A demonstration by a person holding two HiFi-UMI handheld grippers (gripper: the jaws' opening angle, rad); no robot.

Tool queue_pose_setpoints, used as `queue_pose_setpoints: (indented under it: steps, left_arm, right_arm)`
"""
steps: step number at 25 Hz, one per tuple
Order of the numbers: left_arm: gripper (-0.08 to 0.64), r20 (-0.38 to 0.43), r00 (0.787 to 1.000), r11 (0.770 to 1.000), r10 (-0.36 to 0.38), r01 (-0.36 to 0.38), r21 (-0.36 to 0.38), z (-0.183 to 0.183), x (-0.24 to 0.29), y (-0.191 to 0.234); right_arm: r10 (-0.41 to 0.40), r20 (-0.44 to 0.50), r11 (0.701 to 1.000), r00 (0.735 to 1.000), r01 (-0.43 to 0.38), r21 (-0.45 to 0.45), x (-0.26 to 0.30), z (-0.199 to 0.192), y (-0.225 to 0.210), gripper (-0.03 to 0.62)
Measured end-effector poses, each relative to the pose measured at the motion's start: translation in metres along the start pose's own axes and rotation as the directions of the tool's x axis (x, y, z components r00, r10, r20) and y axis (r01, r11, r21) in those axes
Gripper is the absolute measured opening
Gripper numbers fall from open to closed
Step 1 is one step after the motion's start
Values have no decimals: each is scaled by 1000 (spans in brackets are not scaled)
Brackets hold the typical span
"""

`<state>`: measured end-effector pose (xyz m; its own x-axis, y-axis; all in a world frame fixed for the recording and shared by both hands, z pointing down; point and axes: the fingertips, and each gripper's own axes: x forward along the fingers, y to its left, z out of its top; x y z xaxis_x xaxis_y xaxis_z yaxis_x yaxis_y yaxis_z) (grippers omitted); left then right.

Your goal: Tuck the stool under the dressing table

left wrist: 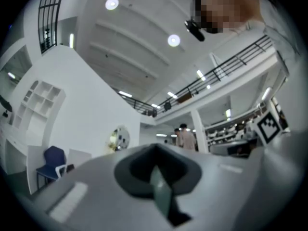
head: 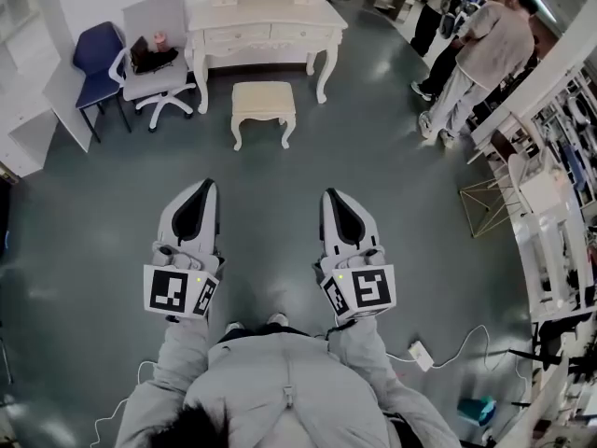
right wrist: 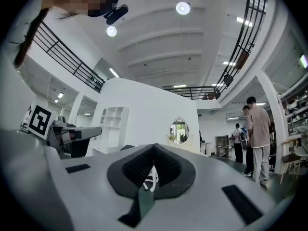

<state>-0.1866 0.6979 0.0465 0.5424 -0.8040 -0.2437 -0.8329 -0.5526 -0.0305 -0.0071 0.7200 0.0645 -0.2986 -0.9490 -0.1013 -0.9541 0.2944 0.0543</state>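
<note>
Stool (head: 263,101): cream, with a rectangular padded top and curved carved legs. It stands on the floor in front of the bench, out in the open and not under it.
Bench (head: 266,28): cream dressing piece with a drawer front, a scalloped edge and slim curved legs, set against the white wall.
Left claw (head: 207,185): a grey, smooth, tapered shell with a dark ribbed pad recess. Its jaws are pressed together with nothing between them, as its own view shows (left wrist: 155,150). It is well short of the stool.
Right claw (head: 330,194): the same build, jaws pressed together and empty (right wrist: 154,150), level with the left one.
Marker cubes (head: 179,292): white faces with black square patterns, one at the rear of each claw.
Floor (head: 373,166): dark grey, glossy and mottled.
Office chair (head: 154,59): pale grey on a white star base, left of the bench, with a dark object on its seat.
Blue chair (head: 98,54): fabric seat, further left.
People (head: 466,73): standing at the upper right.
</note>
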Motion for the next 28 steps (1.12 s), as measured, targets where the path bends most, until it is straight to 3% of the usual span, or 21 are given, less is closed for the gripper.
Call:
queue_pose_setpoints:
  steps: [13,19,28]
  left_arm:
    - [8,12,1000,1000,2,-2,14,-7,12,-23]
    - [8,1,1000,1000,-2,2,-14,-16,28,-21]
    - [8,5,999,999,-43,43,-19,-42,100,12]
  right_arm:
    - [7,27,1000,1000,-8,16,-7,-10,-32,2]
    - [10,19,999,1000,-10,36,-2,-19,-41,2]
    - [-28,7,999,1000,28,27,68,-32,-78,2]
